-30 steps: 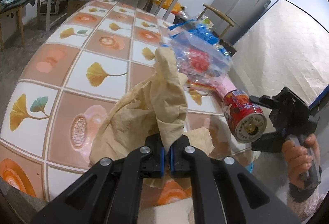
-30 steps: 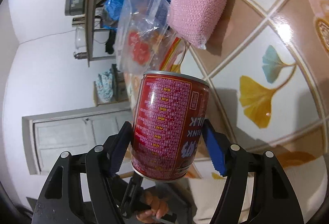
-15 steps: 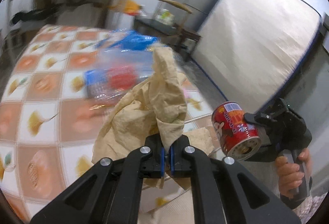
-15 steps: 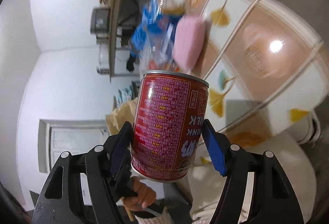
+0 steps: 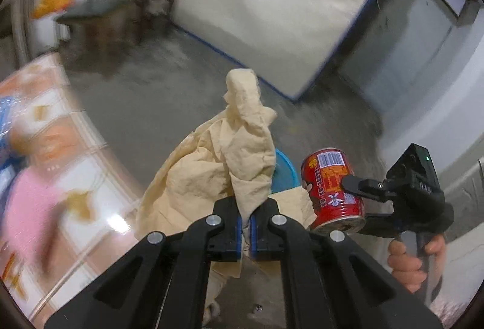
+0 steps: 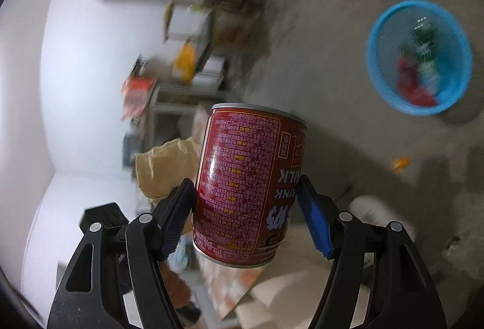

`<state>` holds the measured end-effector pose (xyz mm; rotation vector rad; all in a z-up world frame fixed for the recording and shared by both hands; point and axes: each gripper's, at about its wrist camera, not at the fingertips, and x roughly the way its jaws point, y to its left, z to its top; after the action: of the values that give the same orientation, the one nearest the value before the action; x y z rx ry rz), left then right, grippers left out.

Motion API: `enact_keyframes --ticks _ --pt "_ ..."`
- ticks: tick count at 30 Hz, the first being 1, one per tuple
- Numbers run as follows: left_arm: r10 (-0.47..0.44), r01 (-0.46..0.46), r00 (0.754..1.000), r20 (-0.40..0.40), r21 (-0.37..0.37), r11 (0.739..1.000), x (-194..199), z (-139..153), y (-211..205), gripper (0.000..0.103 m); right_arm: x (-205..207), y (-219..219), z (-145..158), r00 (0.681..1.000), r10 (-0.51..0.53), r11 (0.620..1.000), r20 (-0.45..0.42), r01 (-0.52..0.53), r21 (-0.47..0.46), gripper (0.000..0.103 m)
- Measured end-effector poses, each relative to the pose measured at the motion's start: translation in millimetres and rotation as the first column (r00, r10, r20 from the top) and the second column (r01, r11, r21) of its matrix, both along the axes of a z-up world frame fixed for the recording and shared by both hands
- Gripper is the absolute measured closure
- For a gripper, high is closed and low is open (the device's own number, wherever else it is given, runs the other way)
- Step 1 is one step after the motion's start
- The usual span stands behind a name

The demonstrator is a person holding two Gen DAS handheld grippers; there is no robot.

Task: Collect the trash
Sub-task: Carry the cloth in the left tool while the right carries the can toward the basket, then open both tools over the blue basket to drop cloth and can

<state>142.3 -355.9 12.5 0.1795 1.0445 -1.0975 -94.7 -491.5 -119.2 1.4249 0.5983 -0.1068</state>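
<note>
The left gripper (image 5: pixel 246 226) has its fingers pressed together on a crumpled beige paper bag (image 5: pixel 224 165), which sticks up and spills out in front of it, off the table. The right gripper (image 6: pixel 246 217) pinches a red drink can (image 6: pixel 248 187) by its sides, tilted a little, with its fingers spread just wide enough for the can's width. From the left gripper's side the can (image 5: pixel 332 187) sits just right of the bag, with the person's hand (image 5: pixel 414 256) wrapped round the handle below it. A blue basket (image 6: pixel 420 57) stands on the grey concrete floor (image 6: pixel 332 87), well apart from the can, with red and green rubbish blurred inside; its rim (image 5: pixel 286 174) peeks out behind the bag. The tiled table (image 5: pixel 60 162) lies to the left, blurred, with something pink (image 5: pixel 27 208) on it. A white mattress (image 5: pixel 272 2) leans against the far wall.
</note>
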Motion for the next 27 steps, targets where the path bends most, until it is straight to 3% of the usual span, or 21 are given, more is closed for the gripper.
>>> enact_keyframes --ticks 4,7,13,19,20,22,25,27 --pt "-0.087 0.098 0.991 -0.097 0.111 0.989 3.5 -45.2 -92.3 0.1 -15.3 -34.8 -33.5 0.991 -0.101 0.995 -0.086 0.101 -0.008 0.038" --pt "-0.125 0.156 0.981 -0.15 0.213 0.965 1.8 -95.7 -159.9 0.1 -17.7 -59.3 -69.0 0.974 -0.154 0.988 -0.167 0.157 0.003 0.038" --pt "-0.053 0.169 0.943 -0.329 0.334 0.927 15.6 -201.5 -234.3 0.1 -25.5 -101.9 -132.9 0.937 -0.178 0.981 -0.301 0.194 0.025 0.038" --pt "0.048 0.138 0.899 -0.436 0.386 0.912 33.0 -273.6 -264.1 0.098 -5.4 -126.6 -181.2 0.902 -0.108 0.99 -0.418 0.134 0.032 0.038" --pt "0.068 0.14 0.883 -0.464 0.401 0.905 37.3 -287.5 -264.0 0.095 -2.7 -130.9 -188.5 0.894 -0.097 0.992 -0.437 0.123 0.033 0.038" --pt "0.111 0.127 0.867 -0.486 0.43 0.894 37.1 -302.7 -260.8 0.074 4.9 -136.9 -200.0 0.883 -0.067 0.996 -0.464 0.09 0.028 0.038" --pt "0.179 0.08 0.847 -0.5 0.454 0.887 41.1 -316.9 -252.6 0.053 20.3 -141.2 -218.9 0.859 -0.022 0.999 -0.512 0.042 0.029 0.038" --pt "0.193 0.072 0.84 -0.506 0.458 0.886 46.2 -319.8 -249.5 0.049 31.7 -142.0 -226.0 0.847 0.02 0.999 -0.531 0.0 0.038 0.038"
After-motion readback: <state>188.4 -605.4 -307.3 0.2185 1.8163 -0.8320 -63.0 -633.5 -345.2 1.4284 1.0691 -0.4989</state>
